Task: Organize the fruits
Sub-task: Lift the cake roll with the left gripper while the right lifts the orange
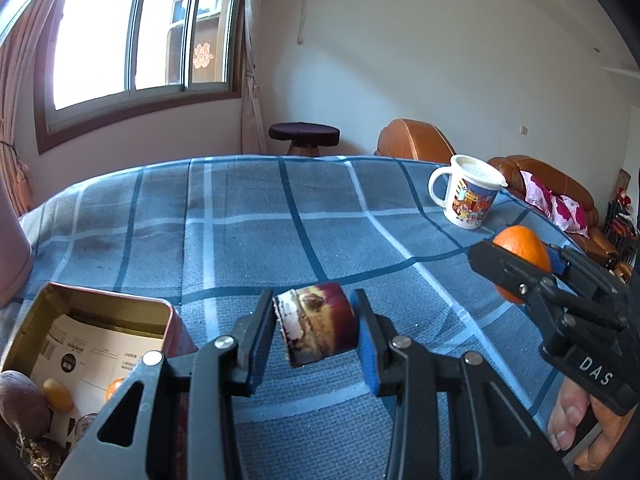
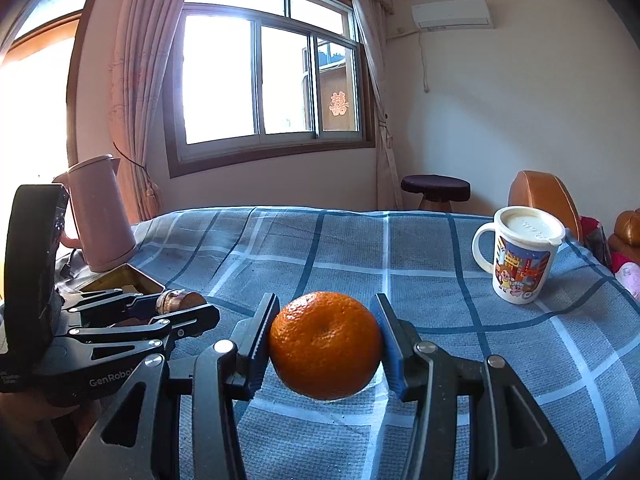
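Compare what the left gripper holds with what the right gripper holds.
The left gripper holds a small dark printed can, a cylinder lying on its side; the right gripper holds an orange, round and plain bright orange. The can is narrower between the pads than the orange. The can has a printed picture; the orange has dimpled peel. Both are clamped off the checked cloth.

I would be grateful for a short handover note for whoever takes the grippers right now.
Left gripper: shut on a small dark round pack, held above the cloth.
Right gripper: shut on an orange, also lifted.
Open tin: at the left, already holding small orange fruits and a brown fruit.
Left to do, probably: drop both into the tin. The lidded mug stands untouched.
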A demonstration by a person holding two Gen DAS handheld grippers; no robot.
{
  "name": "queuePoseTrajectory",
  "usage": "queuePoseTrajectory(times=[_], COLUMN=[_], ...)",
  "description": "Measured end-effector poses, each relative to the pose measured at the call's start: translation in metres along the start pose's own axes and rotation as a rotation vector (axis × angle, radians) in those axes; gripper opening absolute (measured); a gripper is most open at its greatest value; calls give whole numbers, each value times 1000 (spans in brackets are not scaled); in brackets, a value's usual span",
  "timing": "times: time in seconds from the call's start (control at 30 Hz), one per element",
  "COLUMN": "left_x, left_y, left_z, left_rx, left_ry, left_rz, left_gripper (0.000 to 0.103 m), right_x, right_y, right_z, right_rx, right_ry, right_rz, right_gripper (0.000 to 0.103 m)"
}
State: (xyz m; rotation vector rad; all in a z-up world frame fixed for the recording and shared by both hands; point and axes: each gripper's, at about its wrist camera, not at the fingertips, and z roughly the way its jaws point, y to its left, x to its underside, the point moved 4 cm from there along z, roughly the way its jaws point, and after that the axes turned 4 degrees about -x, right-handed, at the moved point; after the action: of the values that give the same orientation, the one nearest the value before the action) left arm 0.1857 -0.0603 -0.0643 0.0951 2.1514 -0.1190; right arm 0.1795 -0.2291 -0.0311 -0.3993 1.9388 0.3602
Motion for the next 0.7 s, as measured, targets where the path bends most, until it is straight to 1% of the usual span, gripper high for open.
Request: queuePoseTrajectory(times=[0.33, 0.7], left_x=[1, 3], left_y=[-6, -5], left_z=[-14, -28], left_rx=[-35, -47], left_ry=[-61, -107], left_rz=[44, 47], left_gripper=[39, 39], right_x=[0, 0], right_y=[1, 5], right_z=[-4, -11], right_rx=[11, 19], right_ry=[-18, -46], right_rz=[-6, -23], right_gripper=[49, 49])
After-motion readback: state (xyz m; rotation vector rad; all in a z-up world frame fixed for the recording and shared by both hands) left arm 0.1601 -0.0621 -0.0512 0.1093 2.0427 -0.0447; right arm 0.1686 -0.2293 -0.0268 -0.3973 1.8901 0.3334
